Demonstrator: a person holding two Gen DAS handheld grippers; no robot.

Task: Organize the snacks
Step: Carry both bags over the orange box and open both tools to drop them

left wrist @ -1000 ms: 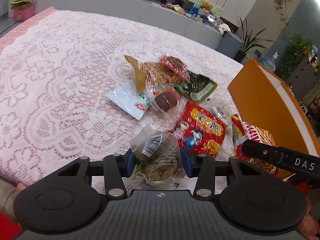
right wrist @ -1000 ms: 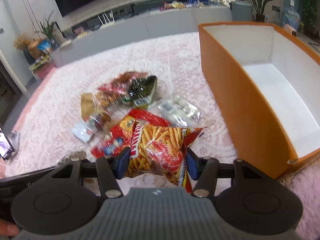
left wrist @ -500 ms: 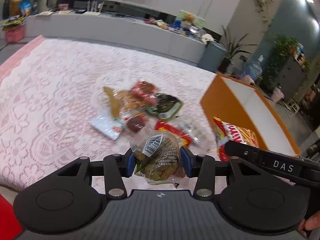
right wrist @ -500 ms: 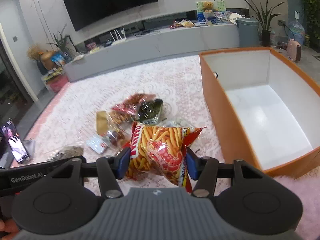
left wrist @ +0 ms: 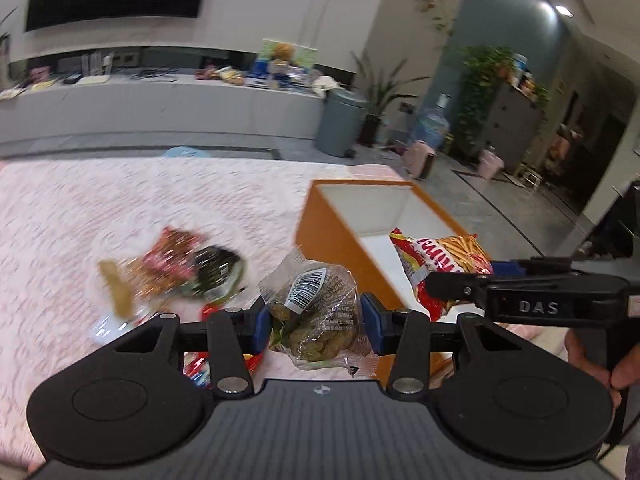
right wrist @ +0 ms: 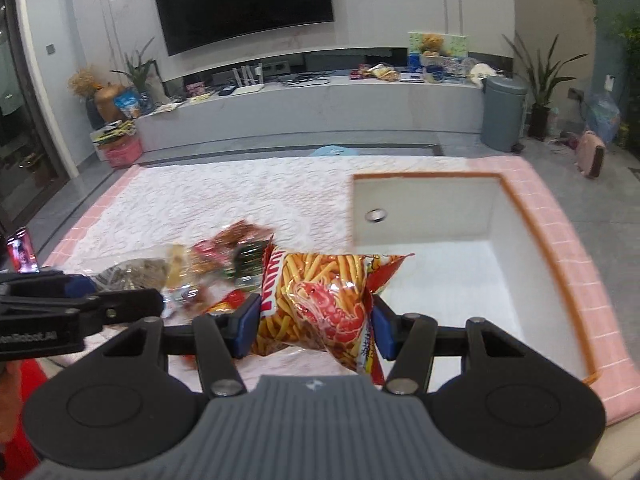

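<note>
The shrimp-stick bag (right wrist: pixel 320 300) is pinched between the blue pads of the right tool (right wrist: pixel 312 322), held in the air with its far corner over the near wall of the orange storage box (right wrist: pixel 532 216). The clear bag of green-brown snacks (left wrist: pixel 316 312) is clamped the same way in the left tool (left wrist: pixel 316 322), hanging just beside the box's outer orange wall and not yet over its opening.

Judging by this, the step in hand is carrying both packets to the box. The next move calls for bringing each tool over the white interior, lowering it, then opening the pads so the bags drop flat inside; the left one has farther to go.

The rest of the snack pile (left wrist: pixel 180 276) lies on the lace-covered tabletop (left wrist: pixel 80 208), beside the box on its left.

The right wrist view looks down into the box and shows it with nothing inside, with a round hole in its far wall. The left wrist view shows only part of that interior, but it does show the right tool from the side, with its bag over the box's edge.
</note>
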